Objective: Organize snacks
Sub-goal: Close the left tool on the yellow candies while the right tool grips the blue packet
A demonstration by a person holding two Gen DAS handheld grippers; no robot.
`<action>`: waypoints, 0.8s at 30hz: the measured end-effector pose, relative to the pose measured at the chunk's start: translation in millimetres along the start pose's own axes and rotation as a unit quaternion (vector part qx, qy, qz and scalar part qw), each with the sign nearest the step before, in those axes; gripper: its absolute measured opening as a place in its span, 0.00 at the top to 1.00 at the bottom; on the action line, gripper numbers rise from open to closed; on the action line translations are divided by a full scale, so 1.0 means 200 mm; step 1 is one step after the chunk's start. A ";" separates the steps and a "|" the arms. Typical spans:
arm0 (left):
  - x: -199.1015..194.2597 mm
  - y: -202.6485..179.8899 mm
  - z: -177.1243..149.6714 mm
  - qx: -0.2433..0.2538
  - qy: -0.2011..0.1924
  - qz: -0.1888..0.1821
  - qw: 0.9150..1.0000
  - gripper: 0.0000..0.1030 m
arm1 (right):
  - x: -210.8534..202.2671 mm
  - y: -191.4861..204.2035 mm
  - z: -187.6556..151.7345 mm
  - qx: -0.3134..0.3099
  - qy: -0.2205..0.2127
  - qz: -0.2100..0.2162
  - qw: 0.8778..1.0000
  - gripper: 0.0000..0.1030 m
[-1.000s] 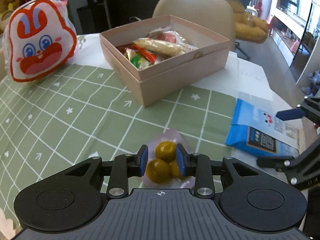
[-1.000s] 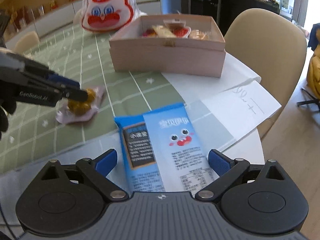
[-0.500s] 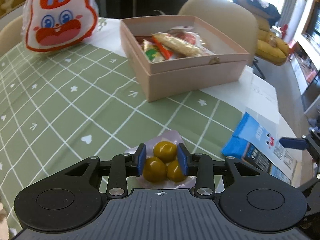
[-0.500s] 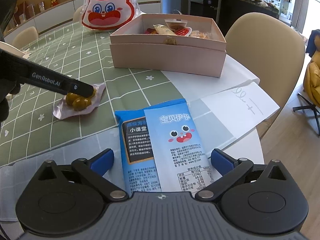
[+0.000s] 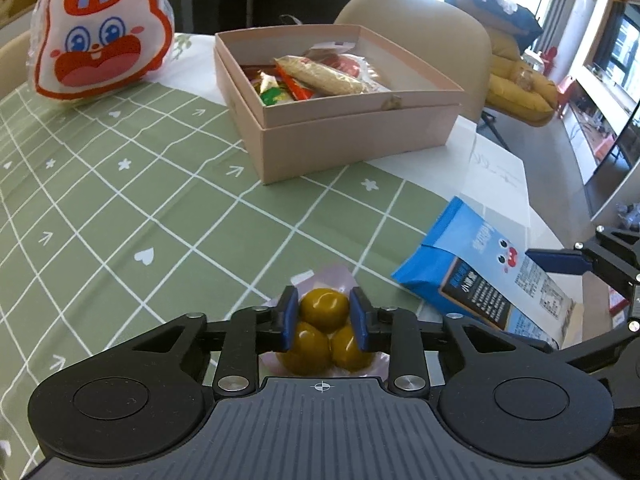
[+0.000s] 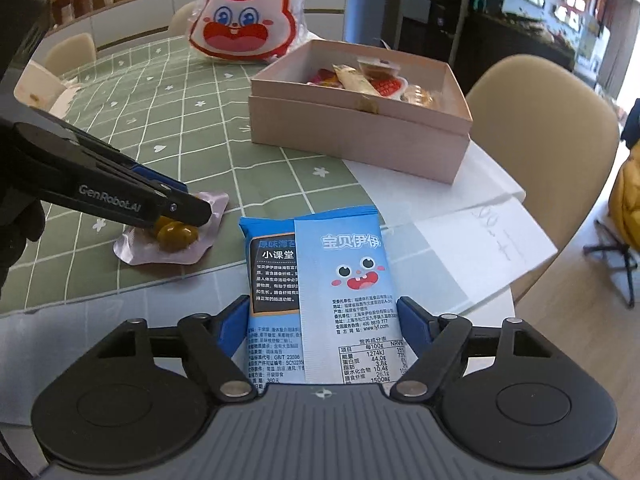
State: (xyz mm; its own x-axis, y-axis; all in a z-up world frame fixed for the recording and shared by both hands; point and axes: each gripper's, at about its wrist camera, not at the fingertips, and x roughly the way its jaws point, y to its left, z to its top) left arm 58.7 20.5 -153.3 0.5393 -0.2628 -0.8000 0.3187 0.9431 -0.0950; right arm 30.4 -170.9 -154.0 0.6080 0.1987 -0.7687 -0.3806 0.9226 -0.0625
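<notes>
The near end of the blue snack bag (image 6: 320, 308) slips out of sight under the right gripper's body. The olive pack (image 5: 324, 332) is half covered by the left gripper's fingers (image 5: 289, 318), and the pink box (image 6: 360, 136) walls hide its lower snacks.

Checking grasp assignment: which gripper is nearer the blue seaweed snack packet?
Right. The right gripper straddles the blue seaweed snack packet, its jaws having just closed in; the left gripper sits off to its side, around the olive pouch.

open tablecloth (image 5: 160, 208) before box (image 5: 352, 148)
</notes>
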 end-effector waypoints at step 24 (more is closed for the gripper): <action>-0.01 -0.07 -0.06 -0.049 -0.024 0.089 0.995 0.67 | 0.02 -0.06 -0.04 0.038 0.014 0.016 0.999 0.17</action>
State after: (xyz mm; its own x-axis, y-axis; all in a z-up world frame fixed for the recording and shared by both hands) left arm 43.3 11.4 -157.4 0.6171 -0.0966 -0.7810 0.1382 0.9903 -0.0133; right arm 32.3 -182.6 -161.3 0.5754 0.2204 -0.7876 -0.3449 0.9386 0.0107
